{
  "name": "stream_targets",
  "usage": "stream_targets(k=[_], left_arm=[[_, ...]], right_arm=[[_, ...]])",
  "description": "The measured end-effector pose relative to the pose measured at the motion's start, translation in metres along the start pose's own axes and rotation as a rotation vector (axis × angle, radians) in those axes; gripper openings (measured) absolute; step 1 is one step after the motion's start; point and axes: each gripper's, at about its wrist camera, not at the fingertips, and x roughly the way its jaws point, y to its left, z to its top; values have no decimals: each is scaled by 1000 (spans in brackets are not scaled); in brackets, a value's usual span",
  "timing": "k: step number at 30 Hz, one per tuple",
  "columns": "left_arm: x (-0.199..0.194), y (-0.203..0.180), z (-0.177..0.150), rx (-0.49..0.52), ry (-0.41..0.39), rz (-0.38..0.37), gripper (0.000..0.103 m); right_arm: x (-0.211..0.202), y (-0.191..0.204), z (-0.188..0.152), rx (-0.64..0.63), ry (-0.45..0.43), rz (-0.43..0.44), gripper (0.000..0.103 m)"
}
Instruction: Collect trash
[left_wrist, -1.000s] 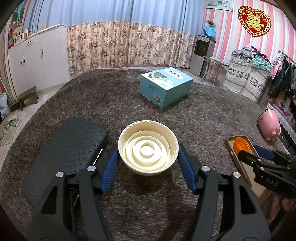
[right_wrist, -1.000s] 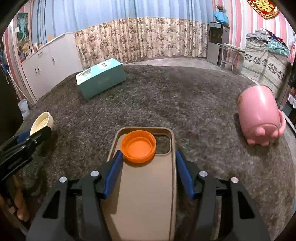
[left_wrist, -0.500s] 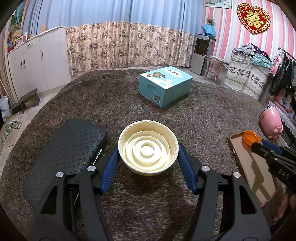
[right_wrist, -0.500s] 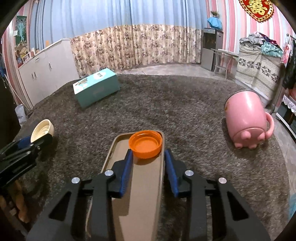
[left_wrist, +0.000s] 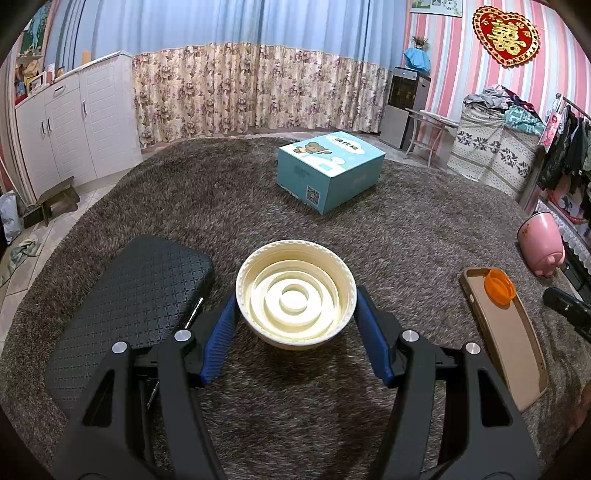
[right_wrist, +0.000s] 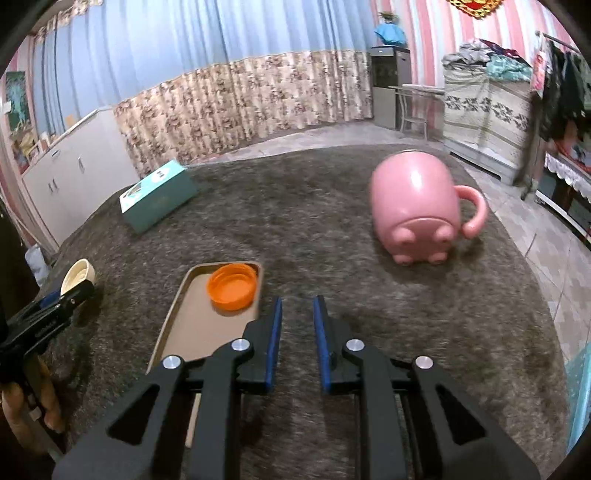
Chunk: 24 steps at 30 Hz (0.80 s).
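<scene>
A cream ribbed lid (left_wrist: 295, 301) sits between the blue pads of my left gripper (left_wrist: 295, 293), which is shut on its rim just above the brown rug. The right wrist view shows the same lid (right_wrist: 77, 273) tilted at the tip of the left gripper (right_wrist: 79, 291). An orange cap (right_wrist: 232, 291) lies open side up at the far end of a tan phone case (right_wrist: 207, 332). My right gripper (right_wrist: 297, 314) hovers over bare rug just right of the case. Its jaws are closing to a narrow gap with nothing between them.
A teal carton (left_wrist: 330, 170) stands farther back on the rug (left_wrist: 221, 206). A pink mug (right_wrist: 417, 214) lies on its side to the right. A black quilted case (left_wrist: 129, 295) lies left of the lid. Tiled floor and white cabinets (left_wrist: 70, 122) border the rug.
The right gripper slid right, off the phone case and away from the orange cap, and its jaws narrowed from wide to a slim gap. The left gripper and lid stayed put.
</scene>
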Motion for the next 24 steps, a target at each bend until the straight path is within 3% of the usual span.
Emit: stream_targets(k=[6, 10, 24], left_arm=[[0, 0, 0, 0, 0, -1, 61], [0, 0, 0, 1, -2, -1, 61], [-1, -1, 0, 8, 7, -7, 61]], right_arm=[[5, 8, 2, -13, 3, 30, 20], [11, 23, 0, -49, 9, 57, 36], [43, 68, 6, -134, 58, 171, 36]])
